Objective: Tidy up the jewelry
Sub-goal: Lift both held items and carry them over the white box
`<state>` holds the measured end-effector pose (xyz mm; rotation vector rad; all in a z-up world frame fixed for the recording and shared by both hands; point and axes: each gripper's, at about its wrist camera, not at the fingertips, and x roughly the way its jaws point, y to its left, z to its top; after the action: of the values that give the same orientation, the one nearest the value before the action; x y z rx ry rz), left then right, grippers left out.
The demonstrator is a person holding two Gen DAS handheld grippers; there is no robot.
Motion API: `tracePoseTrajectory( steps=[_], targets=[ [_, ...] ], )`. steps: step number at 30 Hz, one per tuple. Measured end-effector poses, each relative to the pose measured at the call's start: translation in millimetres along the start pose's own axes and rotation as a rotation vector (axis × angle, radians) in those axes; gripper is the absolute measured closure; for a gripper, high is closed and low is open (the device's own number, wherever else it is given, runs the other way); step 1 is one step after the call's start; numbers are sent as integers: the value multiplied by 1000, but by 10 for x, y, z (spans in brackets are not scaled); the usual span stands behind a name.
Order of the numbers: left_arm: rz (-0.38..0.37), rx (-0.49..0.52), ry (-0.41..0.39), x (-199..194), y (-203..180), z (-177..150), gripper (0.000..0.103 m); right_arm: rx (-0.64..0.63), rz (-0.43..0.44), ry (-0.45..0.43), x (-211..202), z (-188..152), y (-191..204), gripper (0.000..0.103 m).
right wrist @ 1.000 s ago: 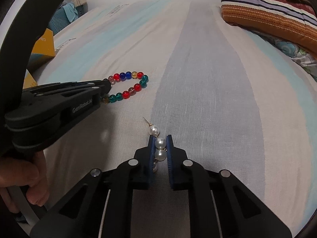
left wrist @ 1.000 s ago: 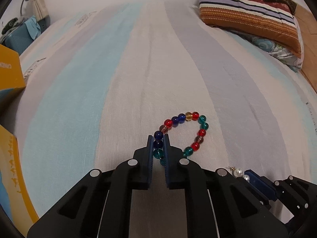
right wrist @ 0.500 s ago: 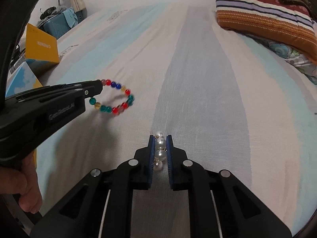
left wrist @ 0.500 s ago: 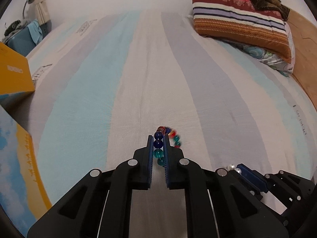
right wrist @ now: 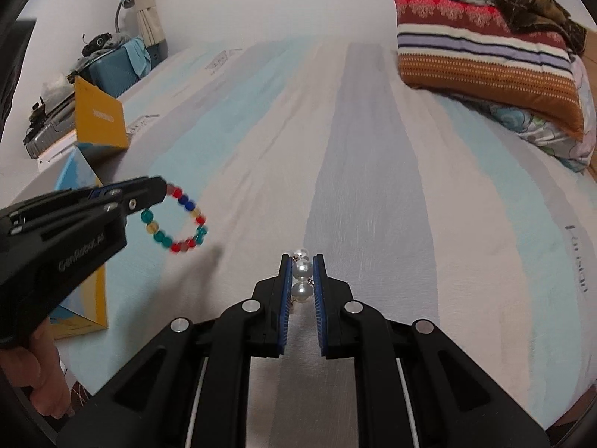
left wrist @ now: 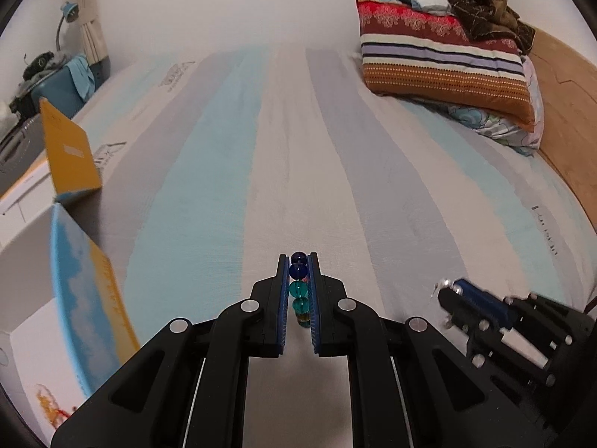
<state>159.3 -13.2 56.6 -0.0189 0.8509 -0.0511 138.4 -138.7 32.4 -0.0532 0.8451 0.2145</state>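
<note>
left gripper [left wrist: 297, 291]: jaws clamped on bead bracelet [right wrist: 175, 220], loop dangling mid-left of the right wrist view, above the bed [right wrist: 373, 149].
right gripper [right wrist: 302, 283]: jaws pinching pearl earring [right wrist: 301, 278], bottom centre.
risk: round beads could roll out; swinging loop may snag on the box [right wrist: 80, 254] edge.
</note>
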Motion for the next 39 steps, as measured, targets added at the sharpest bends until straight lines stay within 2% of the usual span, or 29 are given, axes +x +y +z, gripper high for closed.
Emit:
tracePoseTrajectory(
  steps=[8,19,29,39],
  targets=[
    [31,-28,-43,-512,302,83,94,-15,34,-39,-373,264,242,92],
    [112,-96,-101,-1200,947,66,94,-110,100,-94,-791,532,1104,92],
    [222,-200,-114,-1641,1825,-288,94,-236,196,-105,-911,501,2184,92],
    [309,-316,-50,-1648,2646,-900,94,-341,263,-28,-608,199,3090,92]
  ],
)
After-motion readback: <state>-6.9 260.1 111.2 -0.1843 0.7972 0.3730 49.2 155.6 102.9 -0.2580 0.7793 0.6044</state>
